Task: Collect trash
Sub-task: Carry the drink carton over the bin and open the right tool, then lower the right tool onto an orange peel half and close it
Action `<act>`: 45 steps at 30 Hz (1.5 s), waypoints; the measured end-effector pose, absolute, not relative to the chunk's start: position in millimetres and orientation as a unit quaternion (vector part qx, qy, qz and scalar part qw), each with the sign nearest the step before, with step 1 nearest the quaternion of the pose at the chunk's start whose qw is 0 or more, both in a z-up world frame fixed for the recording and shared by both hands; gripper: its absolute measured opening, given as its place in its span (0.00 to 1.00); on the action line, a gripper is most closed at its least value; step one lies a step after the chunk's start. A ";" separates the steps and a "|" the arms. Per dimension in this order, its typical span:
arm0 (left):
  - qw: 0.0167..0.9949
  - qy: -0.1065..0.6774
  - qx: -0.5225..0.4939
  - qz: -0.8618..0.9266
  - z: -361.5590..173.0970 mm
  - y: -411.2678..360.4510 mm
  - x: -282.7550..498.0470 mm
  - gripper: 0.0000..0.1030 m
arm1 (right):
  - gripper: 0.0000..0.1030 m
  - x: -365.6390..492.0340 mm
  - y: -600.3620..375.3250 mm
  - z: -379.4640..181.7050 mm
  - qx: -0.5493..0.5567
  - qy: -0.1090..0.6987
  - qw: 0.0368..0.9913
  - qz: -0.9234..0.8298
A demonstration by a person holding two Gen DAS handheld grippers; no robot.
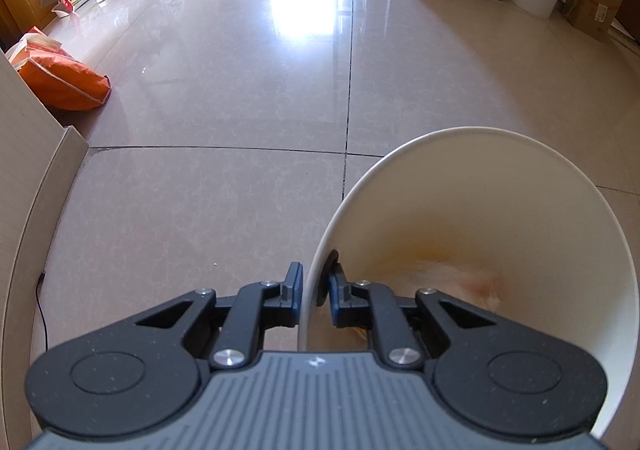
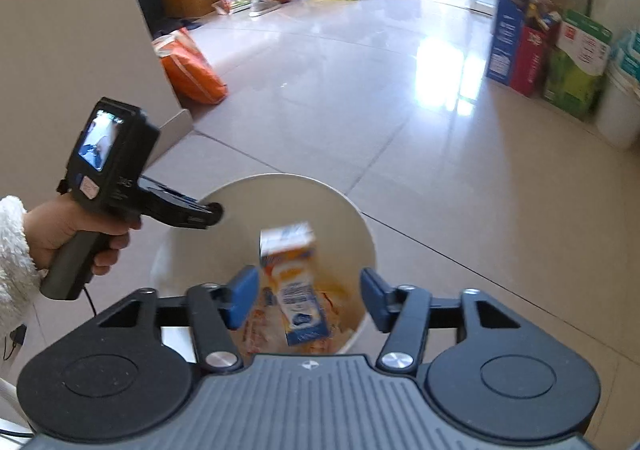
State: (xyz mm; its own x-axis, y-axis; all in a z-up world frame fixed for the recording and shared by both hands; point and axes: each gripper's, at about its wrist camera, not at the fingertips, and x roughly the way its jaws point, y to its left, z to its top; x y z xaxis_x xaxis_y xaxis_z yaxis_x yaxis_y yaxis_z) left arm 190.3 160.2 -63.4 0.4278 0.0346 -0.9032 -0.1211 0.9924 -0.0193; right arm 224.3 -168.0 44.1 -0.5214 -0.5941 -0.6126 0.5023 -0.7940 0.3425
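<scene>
So the left gripper (image 1: 315, 292) pinches the smooth round white bin's (image 1: 480, 210) rim; right gripper (image 2: 310, 300) gapes above a blurry boxy carton (image 2: 294, 282).

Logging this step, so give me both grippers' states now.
Left gripper: shut on the rim of the round white plastic bin.
Right gripper: open, holding nothing; the orange-and-blue carton lies in the bin.

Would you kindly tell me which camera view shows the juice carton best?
The right wrist view: the juice carton appears, motion-blurred, inside the white bin, between the open right hand-held gripper fingers, untouched. The left wrist view shows only the bin's interior, no carton.
</scene>
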 end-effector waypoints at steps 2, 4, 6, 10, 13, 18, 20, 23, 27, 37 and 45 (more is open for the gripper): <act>0.845 0.531 -0.043 0.045 -62.5 160.5 190.2 0.12 | 0.84 225.7 -163.6 42.0 0.372 -0.061 0.307 -0.874; 0.845 0.531 -0.041 0.045 -62.7 159.7 189.8 0.12 | 0.89 231.8 -153.3 46.4 0.370 -0.066 0.293 -0.879; 0.845 0.531 -0.038 0.046 -63.4 158.8 189.7 0.12 | 0.91 230.6 -146.7 36.9 0.376 -0.070 0.282 -0.880; 0.845 0.531 -0.041 0.046 -63.4 158.5 189.8 0.12 | 0.94 229.4 -128.3 18.3 0.386 -0.082 0.237 -0.888; 0.845 0.531 -0.040 0.046 -62.7 156.8 189.8 0.12 | 0.97 228.3 -109.3 1.0 0.391 -0.092 0.200 -0.893; 0.845 0.531 -0.040 0.047 -62.1 157.3 190.1 0.12 | 1.00 227.3 -78.2 -44.1 0.379 -0.085 0.111 -0.915; 0.845 0.532 -0.040 0.047 -62.0 157.3 190.1 0.12 | 1.00 228.9 -68.0 -67.1 0.367 -0.084 0.078 -0.923; 0.845 0.532 -0.039 0.047 -61.8 158.6 190.8 0.12 | 1.00 230.1 -57.3 -109.8 0.372 -0.045 0.050 -0.926; 0.845 0.532 -0.040 0.047 -61.8 158.2 191.1 0.12 | 1.00 221.2 -40.1 -169.7 0.448 -0.022 -0.016 -0.894; 0.845 0.531 -0.041 0.047 -59.5 159.5 189.9 0.12 | 1.00 227.7 4.9 -285.5 0.502 -0.146 -0.113 -0.845; 0.846 0.530 -0.042 0.047 -60.6 159.8 191.0 0.12 | 1.00 215.4 -4.4 -339.7 0.532 -0.098 -0.139 -0.830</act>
